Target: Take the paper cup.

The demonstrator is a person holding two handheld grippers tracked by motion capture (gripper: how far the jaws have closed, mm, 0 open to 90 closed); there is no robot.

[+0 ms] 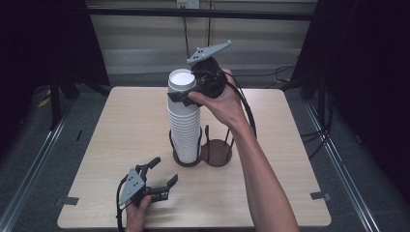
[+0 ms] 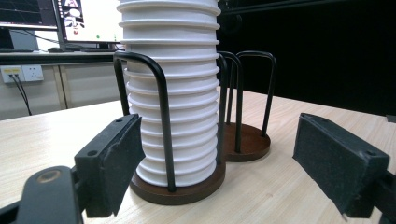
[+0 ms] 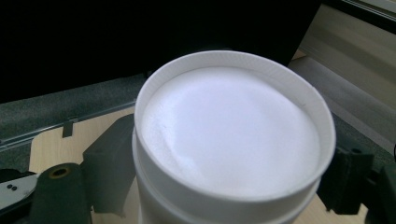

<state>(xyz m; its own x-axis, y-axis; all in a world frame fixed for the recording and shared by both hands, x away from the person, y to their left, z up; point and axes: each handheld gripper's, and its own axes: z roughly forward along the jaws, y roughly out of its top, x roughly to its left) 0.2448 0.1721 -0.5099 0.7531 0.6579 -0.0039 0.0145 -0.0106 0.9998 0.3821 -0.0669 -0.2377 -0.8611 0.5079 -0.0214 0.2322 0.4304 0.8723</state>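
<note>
No brand or readable writing appeared on anything. The top cup (image 1: pixel 182 80), plain white paper with a rolled rim and upside down so its flat base faced up, capped a tall ribbed stack of cups (image 1: pixel 184 130). The stack stood in the left ring of a holder (image 1: pixel 216 152) made of two round dark-brown discs with black wire hoops, near the middle of the pale wood-grain surface (image 1: pixel 290 154). The right gripper (image 1: pixel 186 96) had its foam-padded jaws closed on either side of that top cup. The left gripper (image 1: pixel 163 173) rested low near the front edge, its jaws spread apart around nothing, well short of the stack.
</note>
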